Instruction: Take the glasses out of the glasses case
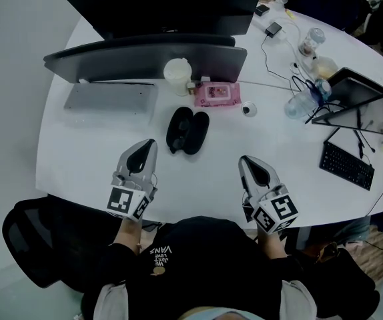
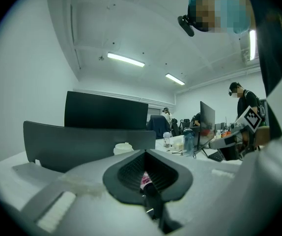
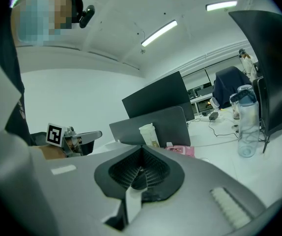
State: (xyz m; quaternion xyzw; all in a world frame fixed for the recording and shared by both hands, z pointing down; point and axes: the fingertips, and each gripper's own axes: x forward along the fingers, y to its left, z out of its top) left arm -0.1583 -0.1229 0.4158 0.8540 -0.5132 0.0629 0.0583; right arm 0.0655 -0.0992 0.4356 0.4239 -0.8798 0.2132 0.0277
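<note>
Stage: not begun, nothing is taken out | glasses case (image 1: 187,131) lies untouched on the desk (image 1: 271,145), glasses unseen | left hand-held gripper (image 1: 148,147) and right hand-held gripper (image 1: 246,161) are closed, empty, short of it

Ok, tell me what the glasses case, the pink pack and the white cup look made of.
The glasses case: matte black, no glare; probably a fabric- or leatherette-covered shell, unsure. The pink pack: likely soft plastic film, with a paler flap on top. The white cup: pale paper or plastic, lidded; too small to tell which.
</note>
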